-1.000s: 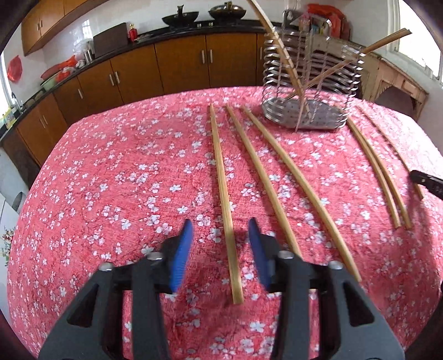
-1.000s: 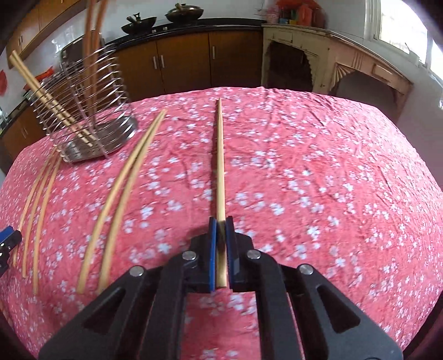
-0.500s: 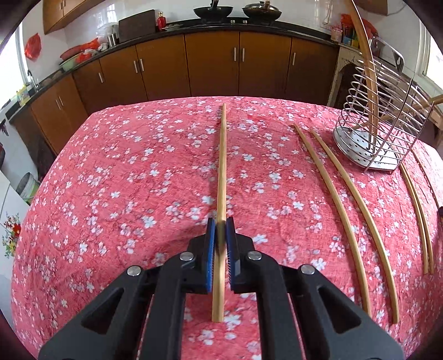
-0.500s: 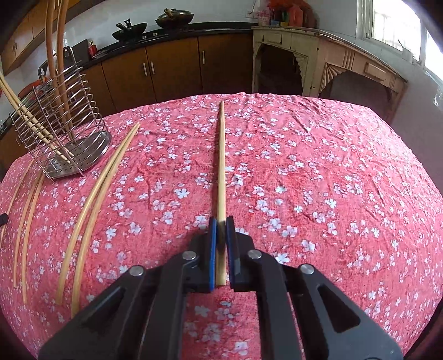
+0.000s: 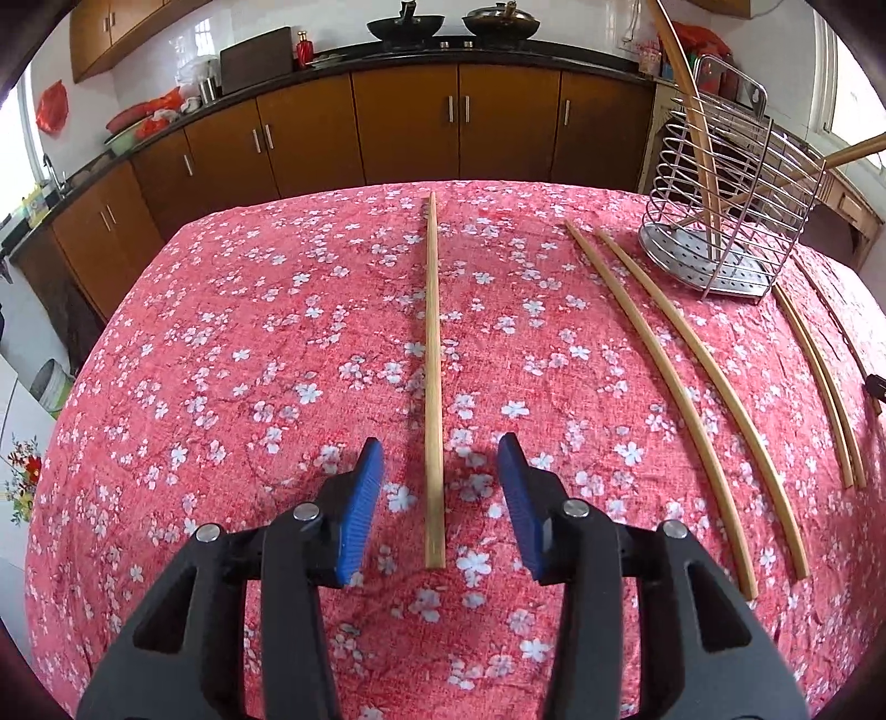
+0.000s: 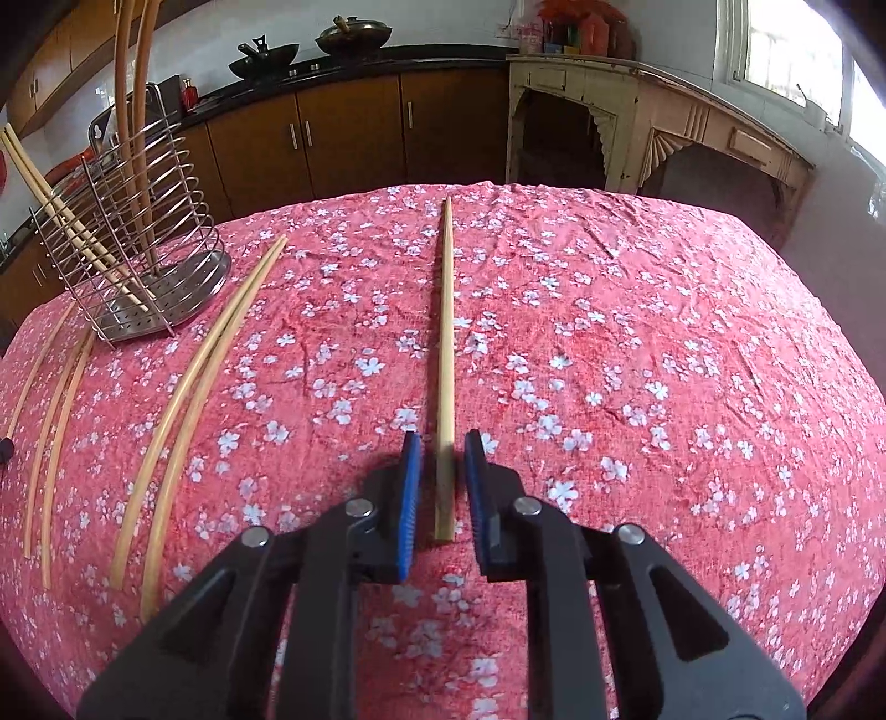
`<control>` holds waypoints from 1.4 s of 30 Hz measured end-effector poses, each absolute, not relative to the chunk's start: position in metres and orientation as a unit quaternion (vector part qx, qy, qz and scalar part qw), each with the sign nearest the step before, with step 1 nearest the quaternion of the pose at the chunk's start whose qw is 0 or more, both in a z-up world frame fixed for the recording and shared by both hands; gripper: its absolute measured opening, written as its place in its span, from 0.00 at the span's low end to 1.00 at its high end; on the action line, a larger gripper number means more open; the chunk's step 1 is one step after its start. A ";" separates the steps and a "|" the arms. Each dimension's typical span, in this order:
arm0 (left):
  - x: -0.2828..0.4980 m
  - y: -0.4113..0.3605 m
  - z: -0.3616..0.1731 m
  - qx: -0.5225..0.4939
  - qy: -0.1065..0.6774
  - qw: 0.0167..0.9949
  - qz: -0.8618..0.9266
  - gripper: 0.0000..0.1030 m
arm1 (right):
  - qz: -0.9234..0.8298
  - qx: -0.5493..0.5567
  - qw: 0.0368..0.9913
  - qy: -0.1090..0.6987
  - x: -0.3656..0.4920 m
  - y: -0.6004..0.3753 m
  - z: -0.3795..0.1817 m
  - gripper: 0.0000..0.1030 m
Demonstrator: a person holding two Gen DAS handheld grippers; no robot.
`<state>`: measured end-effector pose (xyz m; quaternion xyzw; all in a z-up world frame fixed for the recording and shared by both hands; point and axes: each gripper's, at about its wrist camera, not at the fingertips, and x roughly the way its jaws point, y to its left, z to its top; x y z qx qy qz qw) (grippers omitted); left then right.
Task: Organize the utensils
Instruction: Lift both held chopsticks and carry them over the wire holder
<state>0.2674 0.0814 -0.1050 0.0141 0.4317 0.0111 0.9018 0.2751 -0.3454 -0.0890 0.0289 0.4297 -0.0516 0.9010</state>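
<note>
No text, label, brand, number or sign can be read in either view. Far beyond the tongs, the small red bottle (image 5: 303, 49) and the packets on the dark kitchen counter (image 5: 387, 55) are too small and blurred to show any lettering, and the red floral tablecloth (image 5: 249, 332) carries only a white blossom pattern.

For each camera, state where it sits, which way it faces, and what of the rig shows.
Left wrist: on the left claw, angled down over the chopstick between its opening jaws, toward brown cabinets; only the claw shows.
Right wrist: on the right claw, angled down along another chopstick between its opening jaws; only the claw shows.
Shared: the floral tablecloth and the wire utensil holder.
</note>
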 end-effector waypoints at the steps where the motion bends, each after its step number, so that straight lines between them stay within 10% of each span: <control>1: 0.265 0.081 -0.105 0.014 0.432 0.902 0.011 0.42 | -0.051 0.029 0.901 0.430 0.273 -0.346 -0.089 0.17; 7: 0.252 0.076 -0.105 0.017 0.432 0.902 0.010 0.35 | -0.053 0.033 0.901 0.430 0.265 -0.346 -0.089 0.17; 12: 0.250 0.071 -0.105 0.028 0.430 0.902 0.009 0.08 | -0.049 0.039 0.901 0.429 0.262 -0.347 -0.088 0.08; 42: 0.204 0.086 0.061 -0.013 0.218 0.976 0.007 0.07 | -0.036 0.016 0.974 0.225 0.196 -0.341 0.088 0.07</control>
